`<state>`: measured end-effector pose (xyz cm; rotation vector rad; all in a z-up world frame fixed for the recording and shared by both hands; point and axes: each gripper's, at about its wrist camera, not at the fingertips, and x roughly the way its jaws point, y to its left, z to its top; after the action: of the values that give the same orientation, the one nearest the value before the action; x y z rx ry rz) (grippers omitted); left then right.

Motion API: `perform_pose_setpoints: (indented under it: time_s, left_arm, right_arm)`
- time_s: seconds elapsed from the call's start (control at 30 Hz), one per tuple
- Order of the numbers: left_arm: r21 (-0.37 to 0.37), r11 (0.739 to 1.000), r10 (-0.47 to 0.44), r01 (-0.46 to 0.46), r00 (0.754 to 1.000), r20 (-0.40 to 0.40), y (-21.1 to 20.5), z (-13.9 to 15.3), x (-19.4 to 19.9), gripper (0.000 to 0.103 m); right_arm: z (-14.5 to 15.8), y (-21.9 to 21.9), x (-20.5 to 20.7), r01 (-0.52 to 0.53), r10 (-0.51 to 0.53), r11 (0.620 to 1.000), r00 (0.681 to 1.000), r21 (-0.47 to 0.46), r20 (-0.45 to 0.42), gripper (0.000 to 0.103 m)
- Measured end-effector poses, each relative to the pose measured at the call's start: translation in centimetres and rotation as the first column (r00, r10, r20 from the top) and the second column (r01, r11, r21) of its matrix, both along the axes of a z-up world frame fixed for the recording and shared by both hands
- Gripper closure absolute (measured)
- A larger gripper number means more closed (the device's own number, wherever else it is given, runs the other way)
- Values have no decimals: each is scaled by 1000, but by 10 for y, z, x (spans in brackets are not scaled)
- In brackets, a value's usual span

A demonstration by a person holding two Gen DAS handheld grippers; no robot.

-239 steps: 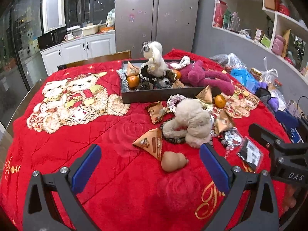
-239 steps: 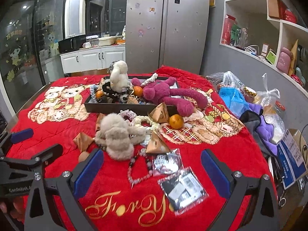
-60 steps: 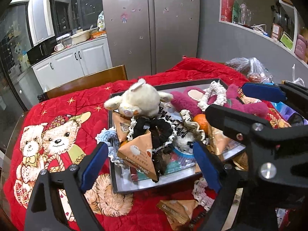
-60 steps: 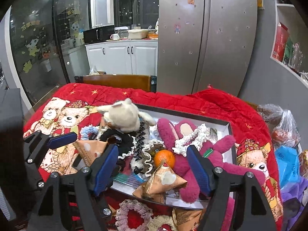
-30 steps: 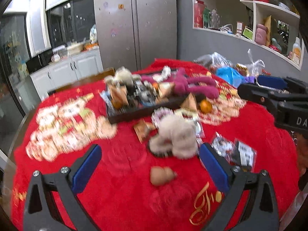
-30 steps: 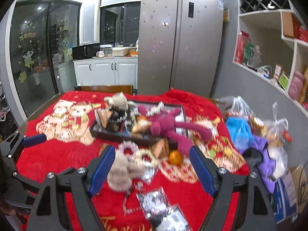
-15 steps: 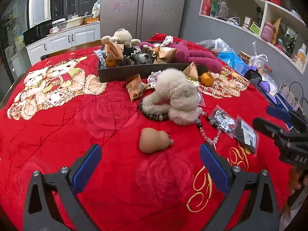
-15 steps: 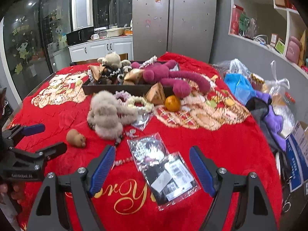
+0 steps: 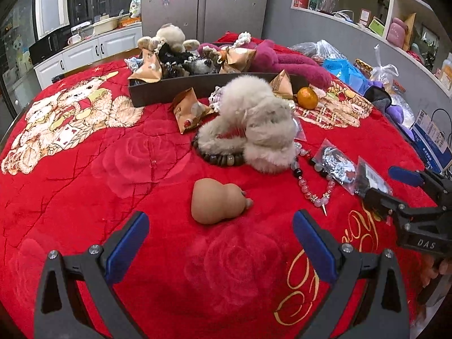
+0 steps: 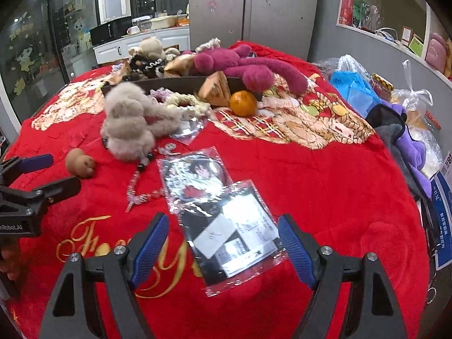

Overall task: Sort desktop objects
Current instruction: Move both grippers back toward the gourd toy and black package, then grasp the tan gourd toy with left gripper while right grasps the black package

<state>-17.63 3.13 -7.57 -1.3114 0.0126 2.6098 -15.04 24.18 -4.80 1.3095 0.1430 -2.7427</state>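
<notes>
I had both tongs spread wide and empty — the left gripper (image 9: 220, 236) just short of the gourd (image 9: 217, 201) on the red blanket (image 9: 84, 192). The right gripper (image 10: 223, 240) straddled the packet (image 10: 234, 237) (clear plastic, untouched) — the tray (image 9: 169, 89) sat well behind.

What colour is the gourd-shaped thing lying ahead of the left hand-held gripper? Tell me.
Tan-brown gourd-shaped object; clearest in the left wrist view.

blanket (image 9: 84, 197): red, bear print | gourd (image 9: 217, 200): tan | tangerine (image 10: 243, 103): orange

A steel fridge (image 10: 251, 11) stands behind white cabinets (image 9: 84, 53) and wall shelves (image 9: 395, 5).
</notes>
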Motion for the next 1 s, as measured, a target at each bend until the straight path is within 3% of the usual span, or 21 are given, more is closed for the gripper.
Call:
perform_pose_setpoints:
  time_s: [0.27,0.4,0.6,0.8,0.93,1.0]
  left_arm:
    - [-12,1000,0,0,999,35,1,-13,-8,1]
    - [-25,1000,-2,3,999,42,3,-16,-11,1]
    - [-46,999,-6,7,999,36,7,-20,-14,1]
    - [-81,997,14,-13,1000,10,6,-19,-14,25]
    - [-75,997,4,-5,1000,-8,4,-16,-13,48]
    - [-88,996,4,-5,1000,-16,6,-15,-11,53]
  right_arm:
    - [-12,5,-8,-17,18,1000,999,-25,36,21]
    - [-20,-6,-13,-32,30,999,998,34,57,20]
    - [-23,5,-15,-22,24,999,999,-34,46,17]
    - [-23,3,-15,-8,9,1000,999,-26,42,23]
    - [-18,10,-12,17,-15,999,999,-44,40,47]
    - [-16,12,-12,26,-24,999,999,-43,41,59]
